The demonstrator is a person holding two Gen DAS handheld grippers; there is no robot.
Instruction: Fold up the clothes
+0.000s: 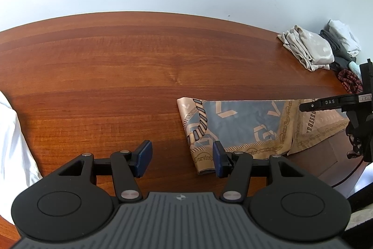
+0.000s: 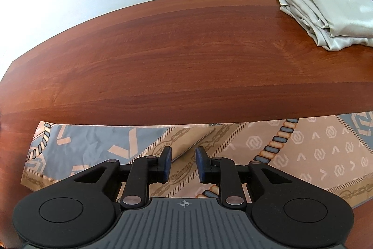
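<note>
In the right wrist view, the right gripper [image 2: 183,163] is filling the lower centre of the frame, its blue pads standing a little apart with nothing pressed between them; the patterned scarf [image 2: 303,153] is lying directly beneath and beyond them, not pinched. The scarf is stretching as a long band across the lower third of that frame, from the lower left to the right edge, so its long axis is running side to side across the gripper's pointing line, and a folded flap with a slanting edge is sitting just above the pads at centre. In the left wrist view, the left gripper [image 1: 181,159] is hovering at lower centre with its jaws wide and empty; only its right-hand pad is overlapping the scarf's near left corner [image 1: 205,158], while the left-hand pad is over bare wooden table [image 1: 116,57]. From there the scarf is reaching away toward the right middle of the frame, where the right gripper's black body is showing. My reading: the left gripper is nearer the scarf's free left end, the right nearer its middle, so a lengthwise fold would probably turn on that left end. Farther off, in the upper right, a folded beige cloth [image 2: 326,13] and a pile of other clothes [image 1: 342,46] are resting near the table's back edge.
</note>
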